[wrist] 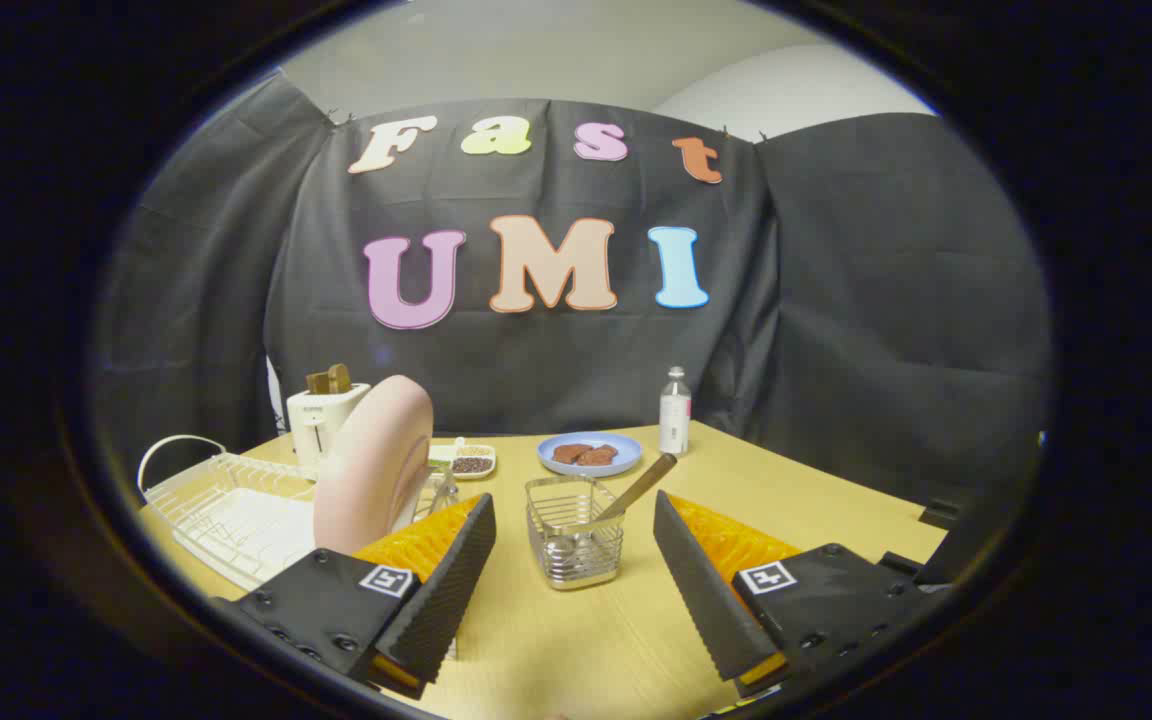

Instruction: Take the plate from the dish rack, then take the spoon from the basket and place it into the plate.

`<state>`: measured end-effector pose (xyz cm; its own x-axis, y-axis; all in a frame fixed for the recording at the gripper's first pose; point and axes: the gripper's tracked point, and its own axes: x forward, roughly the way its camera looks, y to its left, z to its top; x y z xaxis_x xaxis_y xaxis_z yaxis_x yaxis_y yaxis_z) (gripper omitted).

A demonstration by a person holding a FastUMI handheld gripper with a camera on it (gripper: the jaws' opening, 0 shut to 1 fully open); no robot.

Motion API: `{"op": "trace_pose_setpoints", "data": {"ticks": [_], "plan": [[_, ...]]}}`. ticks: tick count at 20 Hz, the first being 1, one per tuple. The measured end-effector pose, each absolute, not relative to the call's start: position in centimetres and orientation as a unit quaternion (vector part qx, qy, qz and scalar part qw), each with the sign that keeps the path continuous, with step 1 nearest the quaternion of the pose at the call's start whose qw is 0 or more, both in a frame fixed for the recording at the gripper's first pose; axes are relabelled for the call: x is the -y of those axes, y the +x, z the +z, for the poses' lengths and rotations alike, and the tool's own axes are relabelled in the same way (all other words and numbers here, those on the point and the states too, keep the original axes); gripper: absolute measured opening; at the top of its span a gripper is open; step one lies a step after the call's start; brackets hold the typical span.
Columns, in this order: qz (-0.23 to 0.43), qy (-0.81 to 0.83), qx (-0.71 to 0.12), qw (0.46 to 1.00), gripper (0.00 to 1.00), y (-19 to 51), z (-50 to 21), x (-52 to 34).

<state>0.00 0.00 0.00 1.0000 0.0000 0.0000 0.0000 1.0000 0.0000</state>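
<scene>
A pink plate [376,465] stands on edge in the white dish rack [226,505], just beyond my left finger [446,575]. A wire basket [574,530] sits on the table straight ahead between my fingers, with a spoon [636,488] leaning out of it toward the right. My gripper [573,510] is open, its jaws wide apart with nothing between them, a short way back from the basket.
A white toaster [321,420] stands behind the rack. A small white dish of beans [471,462], a blue plate with brown food [589,453] and a small bottle [674,412] lie further back on the wooden table [816,500].
</scene>
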Motion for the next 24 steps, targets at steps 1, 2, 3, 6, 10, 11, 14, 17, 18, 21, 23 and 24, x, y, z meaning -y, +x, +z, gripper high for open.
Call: {"op": "trace_pose_setpoints", "data": {"ticks": [1,2,3,6,10,11,14,17,18,21,23,24], "plan": [[-0.003,-0.001,-0.001,1.000,1.00,0.0,-0.2,0.1],[-0.005,-0.003,-0.001,1.000,1.00,-0.1,-0.2,0.2],[-0.007,-0.003,-0.001,1.000,1.00,-0.1,-0.2,0.3],[-0.001,0.000,0.004,1.000,1.00,-0.4,0.2,0.0],[0.000,0.000,0.010,1.000,1.00,-0.6,0.4,0.2],[0.001,0.000,0.011,1.000,1.00,-0.5,0.5,0.1],[0.001,-0.001,0.012,1.000,1.00,-0.6,0.4,0.1],[0.002,-0.001,0.013,1.000,1.00,-0.7,0.5,0.0],[0.002,-0.001,0.013,1.000,1.00,-0.7,0.5,0.0],[-0.001,-0.010,0.018,1.000,1.00,-0.8,1.1,0.2],[-0.015,-0.035,0.022,0.999,1.00,-0.8,1.8,1.0],[-0.019,-0.046,0.022,0.999,1.00,-0.8,2.3,1.0]]}}
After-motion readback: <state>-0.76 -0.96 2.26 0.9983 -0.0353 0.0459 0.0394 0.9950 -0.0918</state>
